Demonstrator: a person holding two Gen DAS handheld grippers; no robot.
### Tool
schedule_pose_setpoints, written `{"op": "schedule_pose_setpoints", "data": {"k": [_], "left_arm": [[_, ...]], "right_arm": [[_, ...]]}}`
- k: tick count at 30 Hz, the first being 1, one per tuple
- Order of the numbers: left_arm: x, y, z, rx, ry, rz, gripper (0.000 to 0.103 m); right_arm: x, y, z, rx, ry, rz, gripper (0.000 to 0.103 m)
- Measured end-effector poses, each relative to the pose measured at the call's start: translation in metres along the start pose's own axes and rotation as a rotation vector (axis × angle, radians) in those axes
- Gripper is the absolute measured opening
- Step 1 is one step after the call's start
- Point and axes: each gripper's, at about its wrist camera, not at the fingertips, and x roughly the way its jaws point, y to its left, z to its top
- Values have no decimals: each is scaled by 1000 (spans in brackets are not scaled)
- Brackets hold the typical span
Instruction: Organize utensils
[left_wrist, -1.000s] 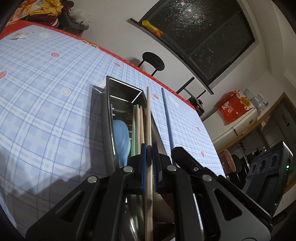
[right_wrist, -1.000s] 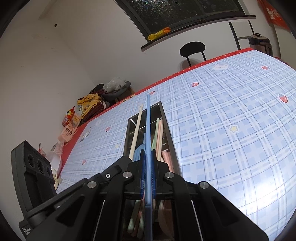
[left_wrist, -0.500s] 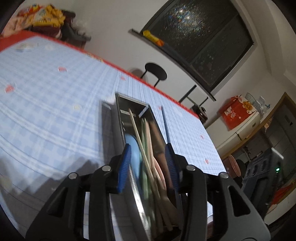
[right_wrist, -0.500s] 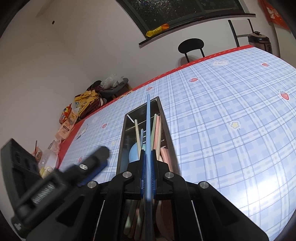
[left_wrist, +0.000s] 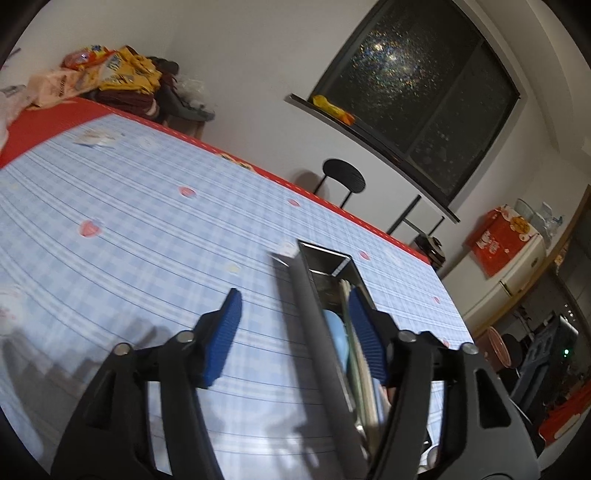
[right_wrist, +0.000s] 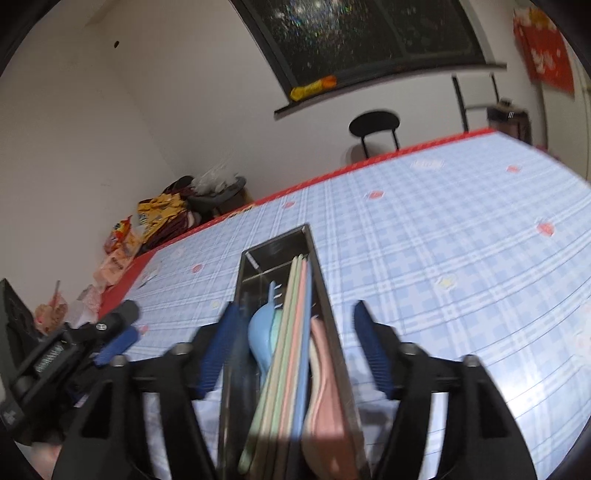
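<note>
Right wrist view: metal tray (right_wrist: 325, 291) sits mid-surface (right_wrist: 461, 258), w/ chopsticks (right_wrist: 291, 332), blue spoon (right_wrist: 260, 328) and pink spoon (right_wrist: 325, 369) inside. Right gripper (right_wrist: 295, 339) fingers opening, nothing pinched; tray just below them. Left gripper (left_wrist: 295, 332) at 9 o'clock, fingers also opening, empty. Looks like the drop-off step. Next: back both off w/o clipping the tray, check for strays.

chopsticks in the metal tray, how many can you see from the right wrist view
3: green chopstick, pink chopstick and blue chopstick lie side by side along the metal tray, right of the blue spoon. More may be hidden.
</note>
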Motion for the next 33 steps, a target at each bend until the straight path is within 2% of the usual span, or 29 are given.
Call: {"op": "schedule_pose_setpoints", "data": {"k": [2,6,12,14,18,23,28,33], "left_arm": [[-9,4,4,0,-19,18,71],[-24,7,9,18,-30,30,79],[-49,6,17,90,-82,56,95],[-64,1,23,148,-117,70,97],[-88,-12,30,273,-163,102,97],[-122,-31,36,411,-227,131,97],[-152,-44,39,484,-282,138,97],[-170,-50,39,510,-294,130,97]], "right_arm": [[-5,6,0,-39,-32,-37,87],[-12,27,-5,-149,-72,-80,97],[-32,52,-9,-252,-118,-175,97],[-48,55,-7,-263,-147,-222,97],[-85,59,0,-283,-198,-310,97],[-130,65,7,-306,-256,-372,97],[-166,75,12,-332,-311,-427,97],[-184,79,12,-339,-331,-486,97]]}}
